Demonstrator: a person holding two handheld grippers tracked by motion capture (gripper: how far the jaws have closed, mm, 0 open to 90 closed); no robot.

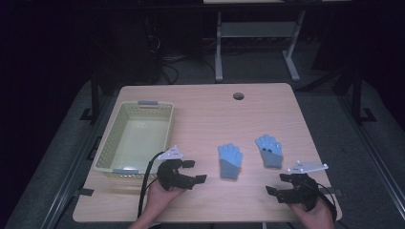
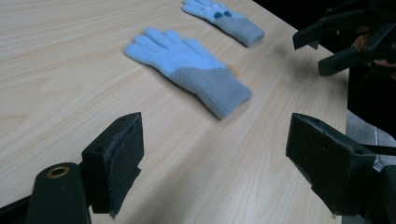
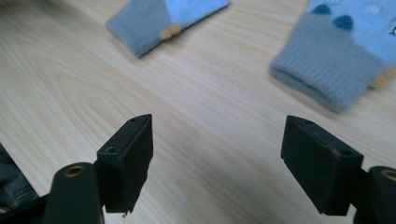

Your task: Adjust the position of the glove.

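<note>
Right now two blue-and-grey gloves lie flat on the wooden table [image 1: 258, 102], side by side with a gap between them and their fingers pointing away from the person. The left glove [image 1: 229, 161] is plain light blue with a grey cuff; the right glove [image 1: 269, 150] carries dark blue dots on its light blue part.

The left gripper [image 1: 195, 171] hovers near the table's front edge, just left of the left glove, with its jaws spread wide and nothing between them. In the left gripper view that glove [image 2: 189, 66] lies ahead of the jaws, untouched. The right gripper [image 1: 277, 183] sits just below the right glove's cuff, jaws likewise apart and empty; the right gripper view shows the grey cuff [image 3: 327, 70] close ahead.

A pale yellow basket [image 1: 111, 139] stands at the table's left side, beside the left gripper.
</note>
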